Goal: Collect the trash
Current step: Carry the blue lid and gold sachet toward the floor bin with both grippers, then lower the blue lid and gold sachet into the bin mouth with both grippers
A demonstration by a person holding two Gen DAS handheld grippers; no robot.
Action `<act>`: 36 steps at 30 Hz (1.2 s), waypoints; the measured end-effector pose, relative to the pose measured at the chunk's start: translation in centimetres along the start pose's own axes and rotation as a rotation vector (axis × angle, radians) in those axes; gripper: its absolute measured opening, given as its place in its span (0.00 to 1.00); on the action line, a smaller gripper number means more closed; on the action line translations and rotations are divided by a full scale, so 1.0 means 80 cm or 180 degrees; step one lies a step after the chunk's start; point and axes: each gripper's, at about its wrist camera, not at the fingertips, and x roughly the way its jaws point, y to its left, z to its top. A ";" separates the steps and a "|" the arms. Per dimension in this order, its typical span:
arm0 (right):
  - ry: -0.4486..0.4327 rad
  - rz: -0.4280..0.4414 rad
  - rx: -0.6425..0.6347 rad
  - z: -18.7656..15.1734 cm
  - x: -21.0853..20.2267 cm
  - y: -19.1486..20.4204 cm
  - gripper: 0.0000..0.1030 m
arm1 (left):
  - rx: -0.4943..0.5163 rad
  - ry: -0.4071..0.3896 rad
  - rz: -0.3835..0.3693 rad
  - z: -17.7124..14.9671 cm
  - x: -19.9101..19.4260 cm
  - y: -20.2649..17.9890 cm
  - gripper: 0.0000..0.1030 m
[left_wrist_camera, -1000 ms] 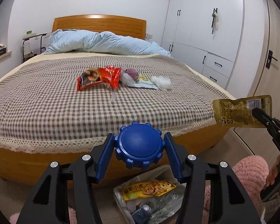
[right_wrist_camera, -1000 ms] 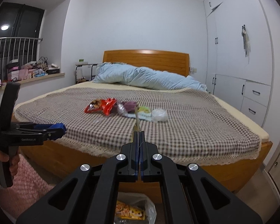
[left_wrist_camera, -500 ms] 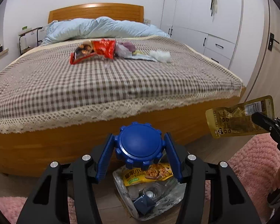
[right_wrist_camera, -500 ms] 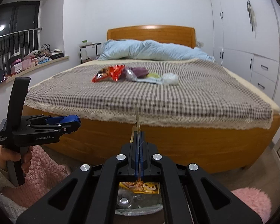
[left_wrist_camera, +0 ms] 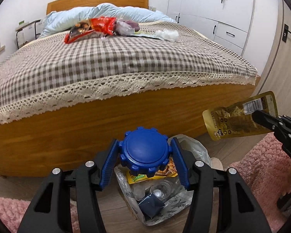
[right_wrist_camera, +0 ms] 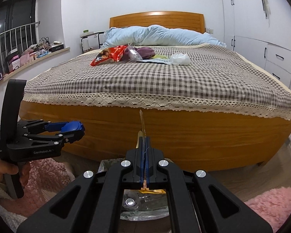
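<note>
Facing the big wooden bed [left_wrist_camera: 110, 120] with its brown-and-cream checked cover, I see more litter waiting on top: a red crinkled snack bag [left_wrist_camera: 99, 26], a purple lump in clear film [left_wrist_camera: 127, 26] and a white crumpled tissue wad [left_wrist_camera: 167, 35], all near the middle of the cover. On the wood floor at the foot of the bed sits the clear plastic trash bag [left_wrist_camera: 192, 149], mouth open, with a yellow snack packet [left_wrist_camera: 137, 176] and a small dark box [left_wrist_camera: 151, 203] already inside. My right claw [right_wrist_camera: 144, 153] is pinched flat on a gold foil pouch [left_wrist_camera: 236, 120], which hangs off to the right of the bag, above the pink shaggy rug [left_wrist_camera: 261, 167]. My left claw [left_wrist_camera: 144, 155] grips a round blue ribbed cap [left_wrist_camera: 146, 151] directly above the bag's mouth. I judge this the drop-off step: next I should spread the left claw to let the cap fall in, then swing the pouch over the opening and release it too.
</note>
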 end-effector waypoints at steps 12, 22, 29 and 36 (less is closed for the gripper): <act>0.0210 0.0055 -0.0097 -0.009 0.027 0.009 0.01 | -0.0152 0.0142 -0.0211 -0.007 0.018 0.001 0.51; 0.0303 0.0065 -0.0119 -0.012 0.036 0.011 0.01 | -0.0095 0.0172 -0.0203 -0.009 0.019 0.000 0.51; 0.0374 0.0101 -0.0183 -0.014 0.051 0.016 0.01 | -0.0045 0.0190 -0.0151 -0.013 0.030 0.000 0.51; 0.0426 0.0126 -0.0238 -0.016 0.066 0.014 0.01 | -0.0075 0.0232 -0.0161 -0.023 0.052 0.004 0.51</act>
